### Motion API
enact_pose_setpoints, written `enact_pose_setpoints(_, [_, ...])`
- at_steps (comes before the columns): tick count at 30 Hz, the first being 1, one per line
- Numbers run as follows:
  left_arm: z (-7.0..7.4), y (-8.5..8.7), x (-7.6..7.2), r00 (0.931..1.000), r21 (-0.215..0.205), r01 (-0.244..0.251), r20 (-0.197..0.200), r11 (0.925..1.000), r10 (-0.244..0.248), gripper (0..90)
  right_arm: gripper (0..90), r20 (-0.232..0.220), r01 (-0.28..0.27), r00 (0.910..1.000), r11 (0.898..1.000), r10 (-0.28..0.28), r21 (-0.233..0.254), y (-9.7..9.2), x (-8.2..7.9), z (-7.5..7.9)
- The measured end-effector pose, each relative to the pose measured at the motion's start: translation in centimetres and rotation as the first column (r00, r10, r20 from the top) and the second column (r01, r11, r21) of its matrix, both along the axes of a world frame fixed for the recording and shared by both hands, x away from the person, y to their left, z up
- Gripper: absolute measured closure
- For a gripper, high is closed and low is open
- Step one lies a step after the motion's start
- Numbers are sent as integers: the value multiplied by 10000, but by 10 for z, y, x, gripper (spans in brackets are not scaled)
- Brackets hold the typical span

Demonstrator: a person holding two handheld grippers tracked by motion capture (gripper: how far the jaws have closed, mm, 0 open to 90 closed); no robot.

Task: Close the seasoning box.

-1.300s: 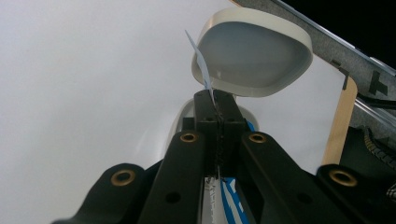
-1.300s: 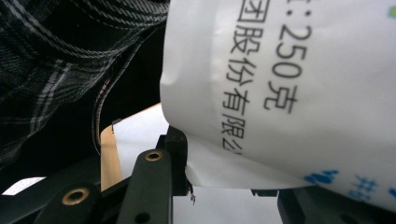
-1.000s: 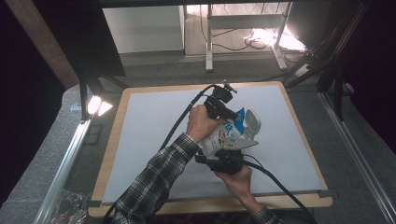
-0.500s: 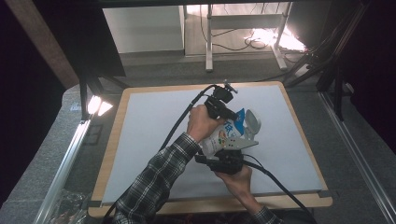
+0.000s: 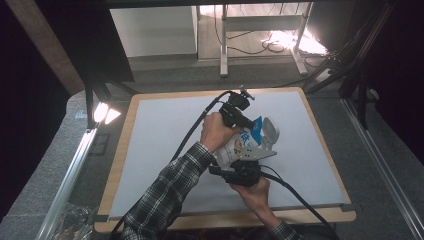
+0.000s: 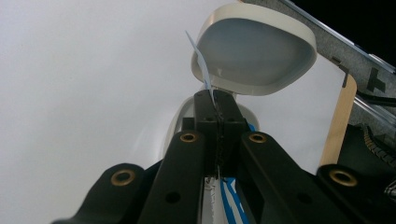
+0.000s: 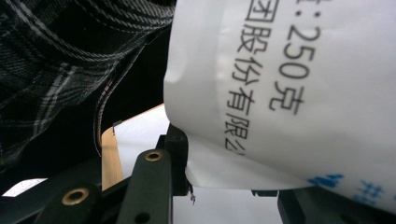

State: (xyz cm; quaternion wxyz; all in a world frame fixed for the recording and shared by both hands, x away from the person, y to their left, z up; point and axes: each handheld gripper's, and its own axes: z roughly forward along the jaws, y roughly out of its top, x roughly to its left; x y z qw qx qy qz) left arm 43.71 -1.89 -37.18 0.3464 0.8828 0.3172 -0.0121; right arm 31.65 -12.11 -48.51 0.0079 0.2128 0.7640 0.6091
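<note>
My left gripper (image 6: pixel 217 100) is clenched on the top edge of the pouch (image 5: pixel 244 142), and my right gripper (image 5: pixel 243 167) grasps its lower end, holding it tilted above the white bowl (image 6: pixel 254 51) near the table's middle. I judge I'm pouring; next calls for a steady tilt. The grey-white table (image 5: pixel 160 150) has a wooden rim, dark room around, lamps far off.

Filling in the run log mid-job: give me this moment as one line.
left gripper: shut on pouch top edge | right gripper: shut on pouch bottom | pouch: held above table, tipped toward white bowl | pouring: none visible
</note>
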Motion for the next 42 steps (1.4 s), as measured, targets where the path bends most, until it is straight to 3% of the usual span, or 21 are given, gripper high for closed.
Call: enact_pose_setpoints(42, [-2,-4,1,9999,43,54,-150,10000,-53,899,659,16,-71,10000,10000,71,-5,0,0,1])
